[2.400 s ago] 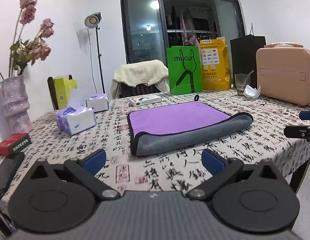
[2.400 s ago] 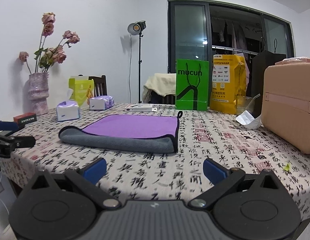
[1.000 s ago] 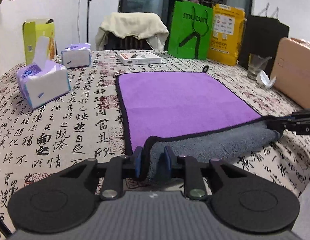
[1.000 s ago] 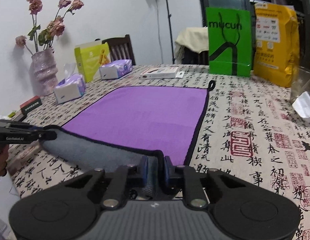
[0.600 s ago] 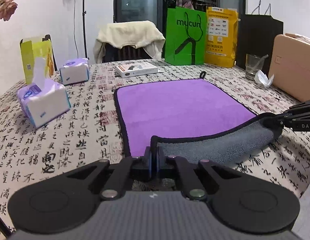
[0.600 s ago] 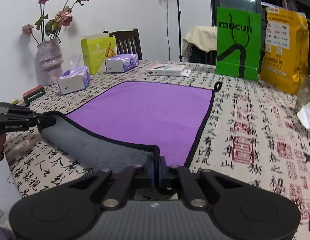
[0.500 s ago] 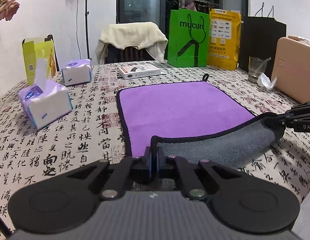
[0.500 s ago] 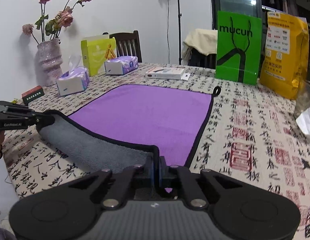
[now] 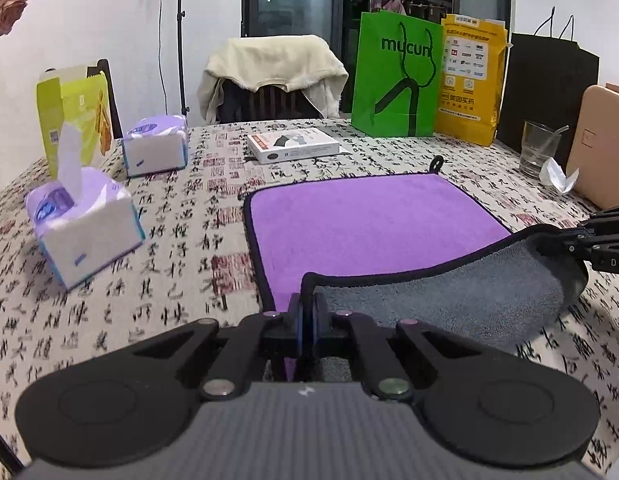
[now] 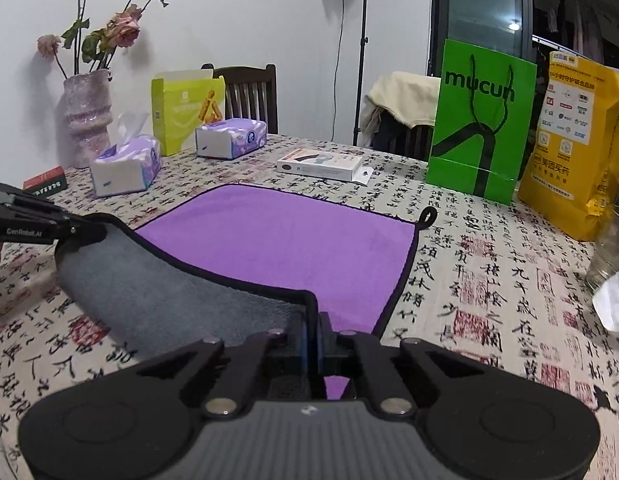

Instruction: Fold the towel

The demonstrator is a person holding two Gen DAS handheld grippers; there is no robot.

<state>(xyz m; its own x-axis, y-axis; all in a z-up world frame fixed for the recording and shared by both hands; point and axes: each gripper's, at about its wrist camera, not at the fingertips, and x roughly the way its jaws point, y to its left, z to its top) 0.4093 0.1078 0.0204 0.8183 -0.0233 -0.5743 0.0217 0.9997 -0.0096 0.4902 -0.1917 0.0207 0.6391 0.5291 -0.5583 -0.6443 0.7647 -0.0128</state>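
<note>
The towel [image 9: 369, 224], purple on one face and grey on the other with a black hem, lies on the printed tablecloth; it also shows in the right wrist view [image 10: 285, 240]. Its near edge is lifted, showing the grey underside [image 9: 441, 292] sagging between the two grippers. My left gripper [image 9: 308, 312] is shut on the near left corner. My right gripper [image 10: 314, 328] is shut on the near right corner. Each gripper shows in the other's view, the right one [image 9: 601, 240] and the left one [image 10: 41, 220]. The far edge with its hanging loop [image 10: 428, 214] rests flat.
Two tissue packs [image 9: 83, 228] [image 9: 155, 146], a yellow-green box [image 9: 73, 116] and a white flat box [image 9: 293, 145] stand beyond the towel. A green bag [image 9: 395, 76], a yellow bag [image 9: 469, 80], a glass [image 9: 537, 148] and a pink case [image 9: 601, 144] stand right. A vase [image 10: 87, 116] stands far left.
Both grippers came down from open, closed on the towel's near corners and lifted them. Over the last half second the raised edge has moved a little further forward over the purple face.
</note>
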